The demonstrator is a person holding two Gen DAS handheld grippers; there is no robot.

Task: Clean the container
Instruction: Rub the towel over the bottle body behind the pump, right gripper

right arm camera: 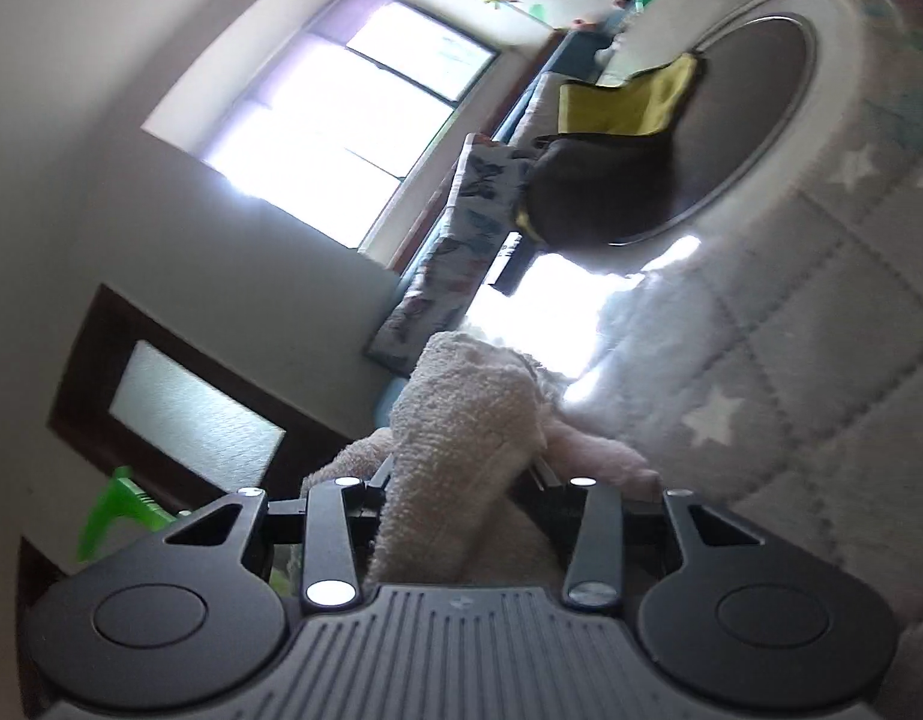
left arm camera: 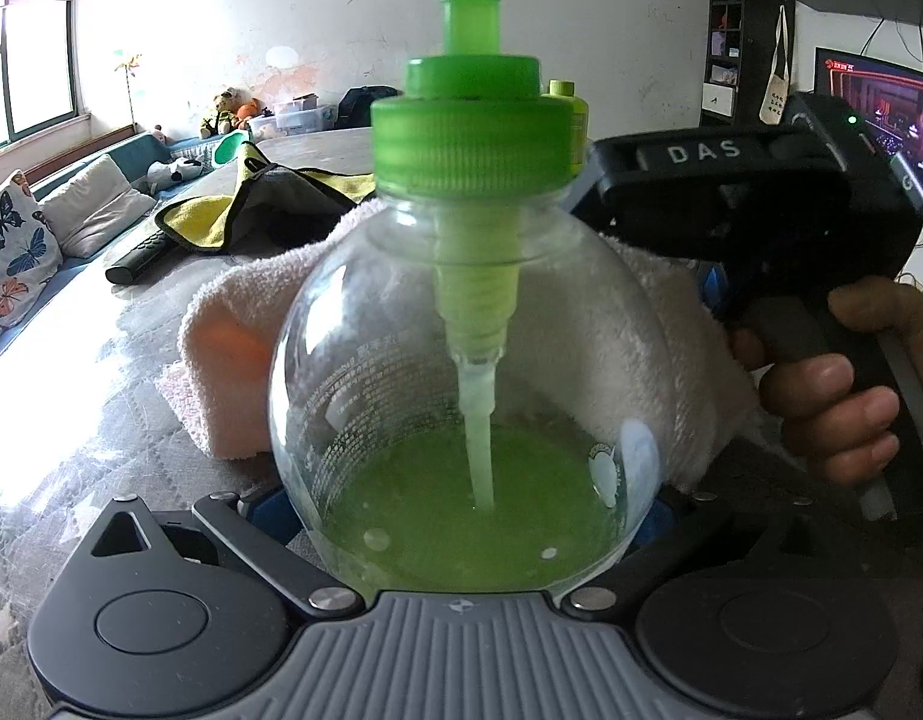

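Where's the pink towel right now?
The pink towel is clamped in the right hand-held gripper, pressed against the far side of the clear pump bottle that the left hand-held gripper holds.

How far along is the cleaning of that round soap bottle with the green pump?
Done: the left gripper has the clear bottle clamped upright, and the right gripper has the pale pink towel pinched. In hand: the towel is wrapped around the bottle's far side, apparently mid-wipe. Left, probably: the near face and the green cap, which no cloth covers.
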